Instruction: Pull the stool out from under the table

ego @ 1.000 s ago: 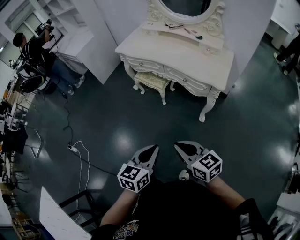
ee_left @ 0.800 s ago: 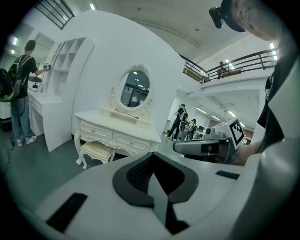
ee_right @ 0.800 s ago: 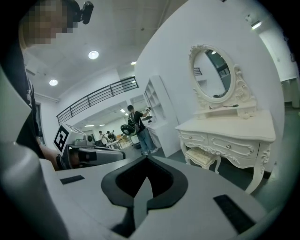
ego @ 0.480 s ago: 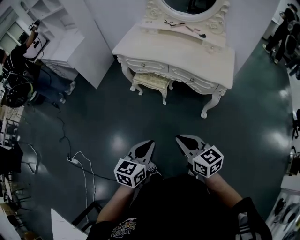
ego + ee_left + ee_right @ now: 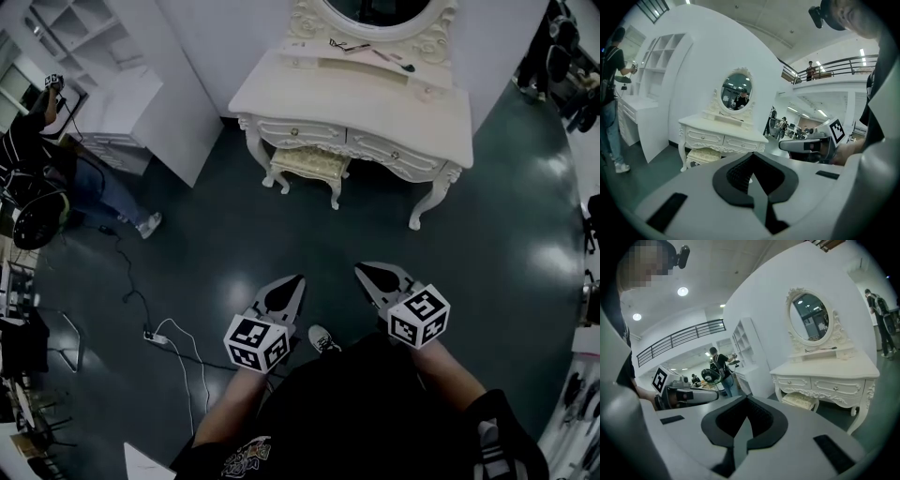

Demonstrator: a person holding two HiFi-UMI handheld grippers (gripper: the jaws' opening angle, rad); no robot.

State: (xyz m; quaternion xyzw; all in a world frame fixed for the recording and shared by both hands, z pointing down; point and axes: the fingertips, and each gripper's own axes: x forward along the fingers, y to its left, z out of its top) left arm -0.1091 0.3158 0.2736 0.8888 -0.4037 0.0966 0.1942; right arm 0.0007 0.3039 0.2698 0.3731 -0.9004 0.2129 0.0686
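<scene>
Stool: one cushioned cream stool (image 5: 309, 164) stood tucked under the table, left of its centre. The back of the seat lay beneath the drawers, and two front legs showed on the floor.
Table: one white carved dressing table (image 5: 375, 98) stood against a white wall panel, with two drawers across its front and one oval mirror (image 5: 375, 11) on top. The small items under the mirror were too small to tell.
Grippers: two, both held low and close to the person's body, well apart from the stool and pointing toward it.
Left gripper (image 5: 298, 280): its jaws were pressed together with nothing between them.
Right gripper (image 5: 360, 268): its jaws were likewise closed on nothing.
Edges: the table's left front leg stood just beside the stool's left side, and the right front leg stood well off to the stool's right. The stool's front edge faced the person.
Open room: a wide stretch of floor (image 5: 281, 239) lay between the gripper tips and the stool.
Surface: the floor was dark and glossy, with pale patches of reflected light.
Floor items: one white cable with a power strip (image 5: 155, 336) lay to the left, well apart from the stool. One shoe (image 5: 323, 339) showed between the grippers.
Room: one white shelving unit (image 5: 103, 56) stood left of the table, and a person (image 5: 47, 141) stood beside it. A railed balcony showed in both gripper views.
</scene>
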